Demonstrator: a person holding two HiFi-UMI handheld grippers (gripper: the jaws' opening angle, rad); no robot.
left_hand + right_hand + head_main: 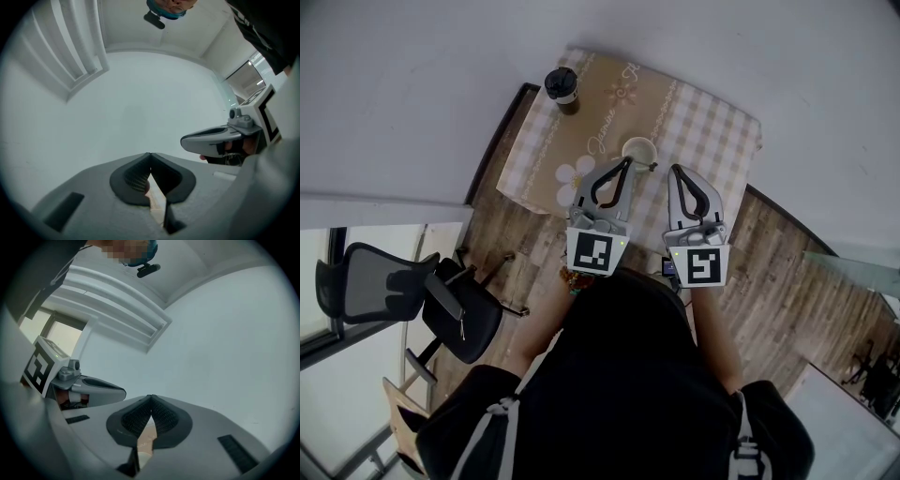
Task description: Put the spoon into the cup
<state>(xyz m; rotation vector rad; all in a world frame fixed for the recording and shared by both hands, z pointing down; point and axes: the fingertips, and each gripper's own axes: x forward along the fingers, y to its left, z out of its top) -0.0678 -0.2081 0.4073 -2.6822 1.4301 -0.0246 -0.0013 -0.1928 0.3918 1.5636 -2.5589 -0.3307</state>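
Both tools were held side by side over the near edge of the table [712, 122], pointed ahead. This was judged a resting pose, not a reach. The left gripper [629, 160] and right gripper [675, 169] each had jaws pressed together on nothing. The cup [639, 150] stood just beyond the left gripper's tip. The spoon could not be made out — whether it lay inside the cup was undetermined.
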